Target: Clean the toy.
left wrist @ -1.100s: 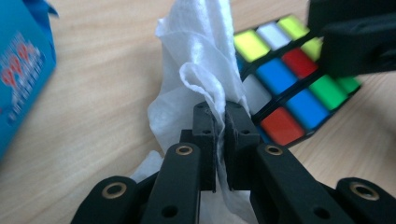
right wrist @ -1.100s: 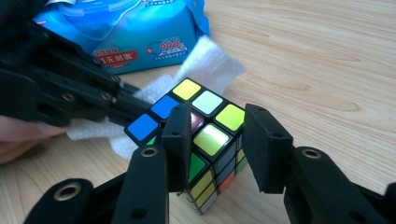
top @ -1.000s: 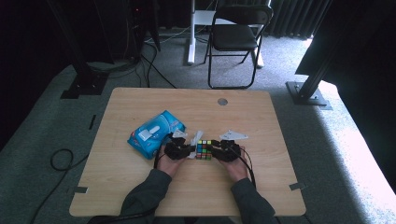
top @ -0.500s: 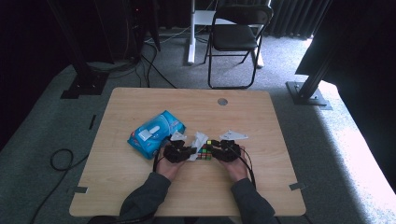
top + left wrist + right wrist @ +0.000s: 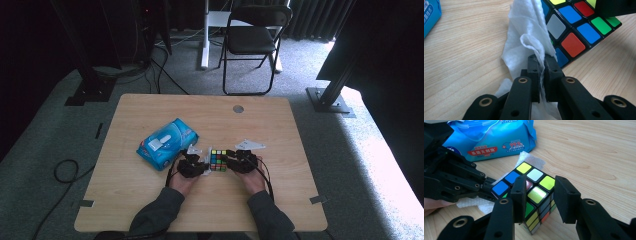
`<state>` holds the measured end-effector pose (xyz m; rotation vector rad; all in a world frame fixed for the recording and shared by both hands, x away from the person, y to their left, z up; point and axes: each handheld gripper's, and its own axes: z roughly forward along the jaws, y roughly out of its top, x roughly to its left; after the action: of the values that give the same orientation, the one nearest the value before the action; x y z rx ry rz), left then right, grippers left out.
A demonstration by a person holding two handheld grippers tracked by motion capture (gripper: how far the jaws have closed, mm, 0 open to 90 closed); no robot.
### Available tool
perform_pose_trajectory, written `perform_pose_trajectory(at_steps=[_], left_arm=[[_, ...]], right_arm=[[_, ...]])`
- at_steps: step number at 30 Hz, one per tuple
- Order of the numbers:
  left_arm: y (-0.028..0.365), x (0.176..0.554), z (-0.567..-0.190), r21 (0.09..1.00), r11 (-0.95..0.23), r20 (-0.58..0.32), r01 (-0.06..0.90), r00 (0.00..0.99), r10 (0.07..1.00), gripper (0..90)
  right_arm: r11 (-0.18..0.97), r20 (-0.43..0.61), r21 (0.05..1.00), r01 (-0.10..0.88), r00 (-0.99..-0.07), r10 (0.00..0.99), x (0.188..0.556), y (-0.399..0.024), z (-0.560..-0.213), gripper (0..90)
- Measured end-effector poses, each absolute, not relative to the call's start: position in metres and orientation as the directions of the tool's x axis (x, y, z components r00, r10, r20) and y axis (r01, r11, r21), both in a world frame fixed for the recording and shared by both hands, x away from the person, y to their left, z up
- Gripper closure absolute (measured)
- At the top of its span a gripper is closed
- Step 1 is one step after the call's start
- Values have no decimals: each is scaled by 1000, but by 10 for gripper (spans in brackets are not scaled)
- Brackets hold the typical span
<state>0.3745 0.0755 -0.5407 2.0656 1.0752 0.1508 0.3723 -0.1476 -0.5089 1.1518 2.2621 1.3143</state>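
Observation:
A Rubik's cube (image 5: 218,160) sits on the wooden table (image 5: 280,200) between my two grippers. My right gripper (image 5: 541,185) is shut on the cube (image 5: 524,167), one jaw on each side of its near corner. In the left gripper view my left gripper (image 5: 542,62) is shut on a crumpled white wipe (image 5: 526,37), which lies against the side of the cube (image 5: 574,32). From above, the left gripper (image 5: 192,165) is at the cube's left and the right gripper (image 5: 242,162) at its right. The wipe (image 5: 529,160) pokes out behind the cube.
A blue pack of wet wipes (image 5: 167,142) lies just left of and behind the left gripper. A small white sheet (image 5: 250,145) rests behind the right gripper. A round hole (image 5: 238,108) is near the table's far edge, and a folding chair (image 5: 252,40) stands beyond it.
The left gripper with the wipe has dipped slightly down along the cube's left side. The right gripper and the cube have stayed where they were.

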Motion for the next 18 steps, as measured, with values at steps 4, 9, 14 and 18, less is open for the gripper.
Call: perform_pose_trajectory(at_steps=[4, 9, 14, 18], left_arm=[[76, 374, -541, 695, -334, -231, 637, 637, 736, 847], [81, 374, -537, 706, -317, -231, 633, 629, 742, 848], [95, 378, -531, 716, -285, -237, 637, 606, 760, 848], [103, 379, -529, 721, -265, -244, 641, 592, 768, 848]], right_arm=[[268, 140, 826, 495, -642, 754, 372, -147, -509, 630], [278, 129, 819, 501, -633, 763, 373, -146, -507, 586], [280, 112, 811, 514, -606, 788, 373, -143, -504, 480], [269, 115, 815, 514, -598, 793, 371, -140, -503, 408]])
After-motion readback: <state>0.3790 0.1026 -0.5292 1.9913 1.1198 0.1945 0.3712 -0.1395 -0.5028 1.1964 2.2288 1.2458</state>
